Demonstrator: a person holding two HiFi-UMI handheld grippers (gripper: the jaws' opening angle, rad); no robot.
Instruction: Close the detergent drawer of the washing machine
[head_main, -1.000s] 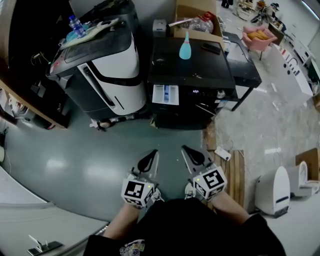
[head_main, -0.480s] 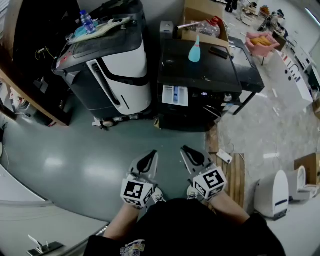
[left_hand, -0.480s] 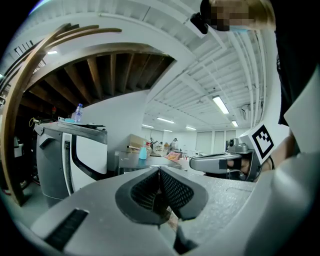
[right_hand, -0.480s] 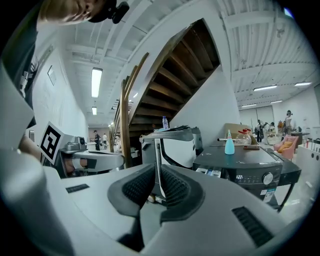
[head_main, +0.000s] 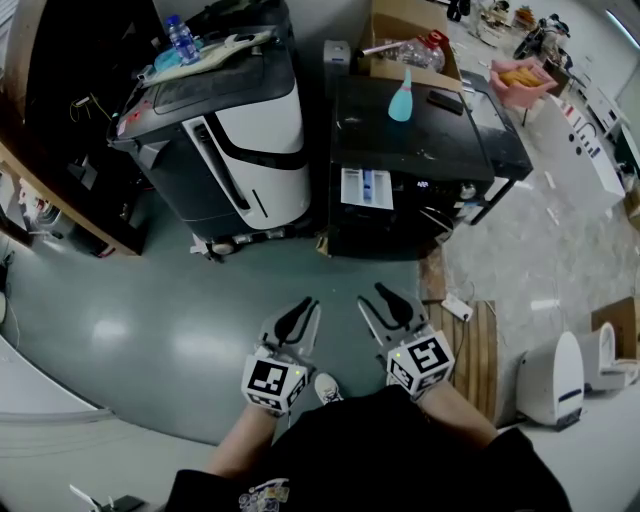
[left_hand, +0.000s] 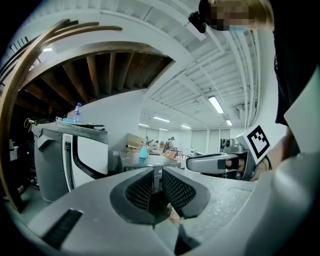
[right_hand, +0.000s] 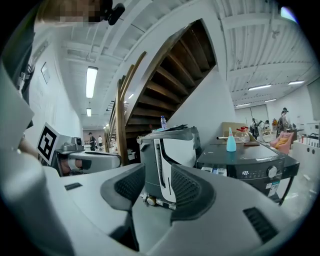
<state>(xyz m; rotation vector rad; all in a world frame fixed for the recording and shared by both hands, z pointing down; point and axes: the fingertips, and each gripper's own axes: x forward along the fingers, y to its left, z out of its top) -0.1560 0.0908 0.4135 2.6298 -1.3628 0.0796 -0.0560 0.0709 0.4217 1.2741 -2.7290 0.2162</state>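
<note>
The black washing machine (head_main: 410, 140) looms nearer than before, and its white detergent drawer (head_main: 366, 188) juts from its front. The right gripper (head_main: 372, 297), well short of the machine, has just been opening its fingers, now half apart and empty. The left gripper (head_main: 300, 308) is barely ajar and empty. I judge this an approach to push.

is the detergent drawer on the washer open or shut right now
Open. The detergent drawer sticks out from the front of the washing machine, and the head view looks down into its white and blue compartments.
</note>
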